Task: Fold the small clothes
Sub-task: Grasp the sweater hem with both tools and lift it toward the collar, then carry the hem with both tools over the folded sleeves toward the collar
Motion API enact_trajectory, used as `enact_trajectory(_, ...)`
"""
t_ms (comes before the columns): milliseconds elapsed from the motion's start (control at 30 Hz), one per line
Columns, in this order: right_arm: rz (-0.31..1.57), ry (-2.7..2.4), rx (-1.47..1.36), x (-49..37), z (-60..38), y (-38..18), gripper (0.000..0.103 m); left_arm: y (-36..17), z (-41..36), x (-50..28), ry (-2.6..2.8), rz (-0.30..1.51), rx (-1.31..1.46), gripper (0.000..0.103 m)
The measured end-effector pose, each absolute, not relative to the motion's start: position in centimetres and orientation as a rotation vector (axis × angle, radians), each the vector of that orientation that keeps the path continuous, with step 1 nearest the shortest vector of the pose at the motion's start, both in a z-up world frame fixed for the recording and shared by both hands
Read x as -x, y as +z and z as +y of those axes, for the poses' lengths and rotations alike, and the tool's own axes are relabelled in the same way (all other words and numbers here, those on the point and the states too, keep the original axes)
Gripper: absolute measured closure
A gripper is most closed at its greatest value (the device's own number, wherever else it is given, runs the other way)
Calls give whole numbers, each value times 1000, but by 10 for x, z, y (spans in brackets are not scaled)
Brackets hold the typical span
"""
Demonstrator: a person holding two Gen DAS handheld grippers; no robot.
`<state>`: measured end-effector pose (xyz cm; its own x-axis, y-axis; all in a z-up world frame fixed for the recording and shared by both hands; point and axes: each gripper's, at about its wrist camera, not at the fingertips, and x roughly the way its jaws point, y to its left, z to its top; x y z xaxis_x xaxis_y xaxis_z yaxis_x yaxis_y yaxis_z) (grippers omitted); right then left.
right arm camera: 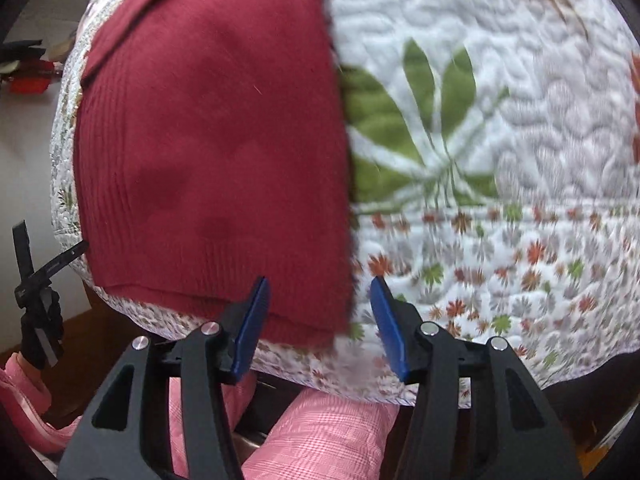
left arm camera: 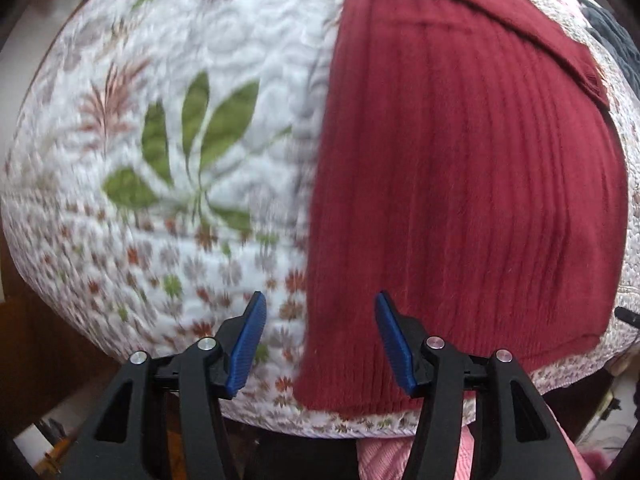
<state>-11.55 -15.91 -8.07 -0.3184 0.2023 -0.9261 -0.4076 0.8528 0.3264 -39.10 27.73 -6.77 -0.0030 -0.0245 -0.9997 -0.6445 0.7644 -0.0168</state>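
A dark red ribbed knit garment [left arm camera: 460, 184] lies flat on a quilted floral cover [left arm camera: 224, 60], folded lengthwise with a sleeve laid diagonally across its far end. In the right wrist view the same garment [right arm camera: 212, 152] fills the left half. My left gripper [left arm camera: 320, 320] stands open above the garment's near left edge, holding nothing. My right gripper [right arm camera: 318, 304] is open too, hovering over the garment's near right corner, with no cloth between its blue fingers [right arm camera: 252, 328].
The floral cover [right arm camera: 500, 160] ends in a near edge just below both grippers. A person's pink-clad legs [right arm camera: 320, 432] show under that edge. A dark grey cloth [left arm camera: 616, 40] lies at the far right. Black tool parts [right arm camera: 36, 288] stand at the left.
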Motion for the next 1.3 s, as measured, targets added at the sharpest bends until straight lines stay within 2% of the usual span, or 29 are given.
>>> enact_trajectory(400, 1795, 679, 203, 133, -143, -92, 52, -87, 242, 403, 495, 1530, 688, 44)
enact_trajectory(433, 1798, 690, 198, 135, -141, -90, 54, -88, 239, 404, 483, 1527, 718, 47)
enact_trajectory(467, 1803, 706, 183, 138, -139, -89, 61, -90, 234, 407, 469, 1524, 755, 50)
enact_trajectory(500, 1814, 731, 157, 142, -135, -88, 62, -92, 228, 411, 452, 1524, 805, 52)
enact_trajectory(767, 1867, 678, 153, 148, -122, -113, 60, -109, 212, 415, 442, 1529, 839, 54)
enact_trajectory(800, 1872, 685, 136, 149, -120, -114, 65, -109, 220, 413, 437, 1531, 835, 59)
enact_trajectory(833, 1871, 700, 126, 149, -118, -114, 68, -107, 224, 411, 438, 1531, 833, 68)
enact_trajectory(867, 1867, 711, 130, 147, -117, -113, 75, -105, 227, 411, 432, 1527, 840, 73)
enact_trajectory(900, 1858, 718, 148, 147, -115, -112, 82, -102, 226, 409, 418, 1519, 857, 83)
enact_trajectory(933, 1855, 720, 154, 146, -114, -112, 87, -100, 228, 408, 404, 1513, 873, 86)
enact_trajectory(967, 1856, 723, 145, 145, -113, -112, 96, -98, 232, 407, 399, 1510, 869, 88)
enact_trajectory(1133, 1847, 764, -3, 132, -124, -99, 98, -84, 231, 389, 337, 1463, 864, 90)
enact_trajectory(1300, 1799, 796, -165, 102, -123, -73, 98, -56, 246, 375, 267, 1335, 887, 90)
